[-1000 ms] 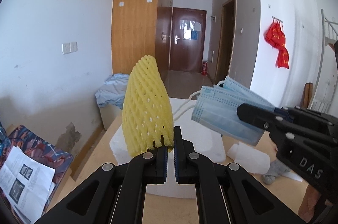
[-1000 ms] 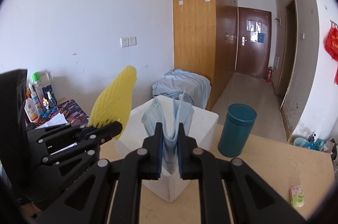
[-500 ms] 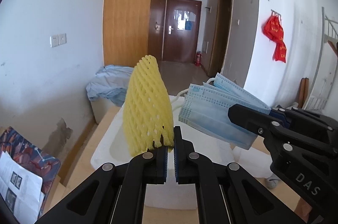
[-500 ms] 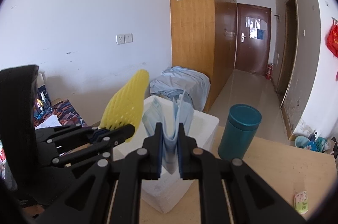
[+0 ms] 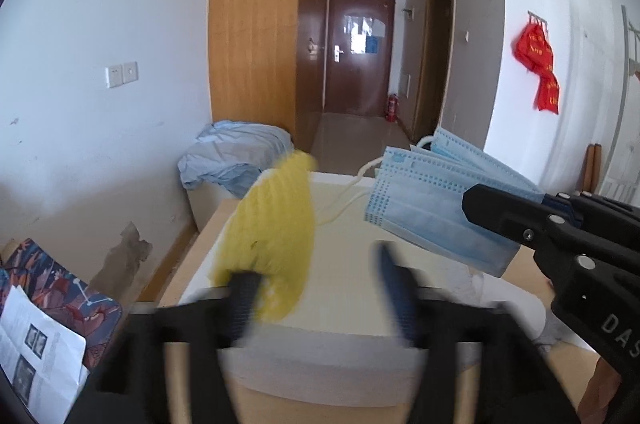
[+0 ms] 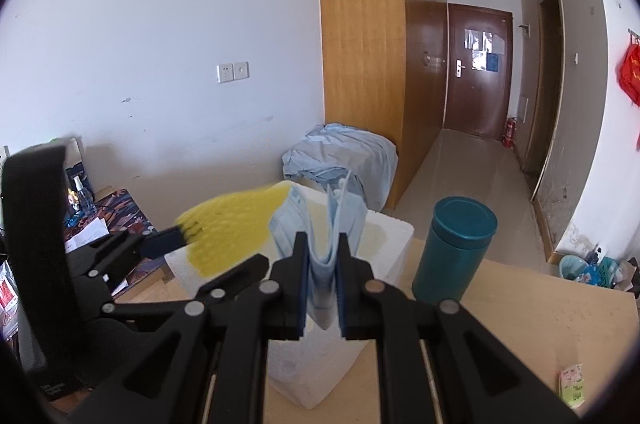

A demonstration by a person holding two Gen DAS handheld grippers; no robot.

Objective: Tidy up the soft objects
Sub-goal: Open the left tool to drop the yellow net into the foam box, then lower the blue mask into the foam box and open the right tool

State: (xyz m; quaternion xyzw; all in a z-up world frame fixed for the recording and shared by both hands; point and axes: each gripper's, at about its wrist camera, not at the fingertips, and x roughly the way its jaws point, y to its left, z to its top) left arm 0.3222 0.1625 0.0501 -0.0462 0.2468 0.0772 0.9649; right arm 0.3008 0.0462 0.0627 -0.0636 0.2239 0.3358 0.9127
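Midway, I judge: the left hand-held gripper (image 5: pixel 320 288) has its fingers spread wide, and the yellow net (image 5: pixel 272 236) lies blurred against its left finger, over the foam box (image 5: pixel 360 356) at 12 o'clock; the right hand-held gripper (image 6: pixel 323 276) is clamped on the masks (image 6: pixel 320 224) above the box; those remain to drop; a sock (image 5: pixel 554 334) waits on the counter (image 6: pixel 540 324).

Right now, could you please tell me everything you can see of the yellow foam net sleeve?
The yellow foam net sleeve is a soft, tapered mesh tube, motion-blurred. It tilts over the white foam box, its wide end beside one finger of the left hand-held gripper, whose jaws stand wide apart. Whether it touches that finger or the box is unclear.
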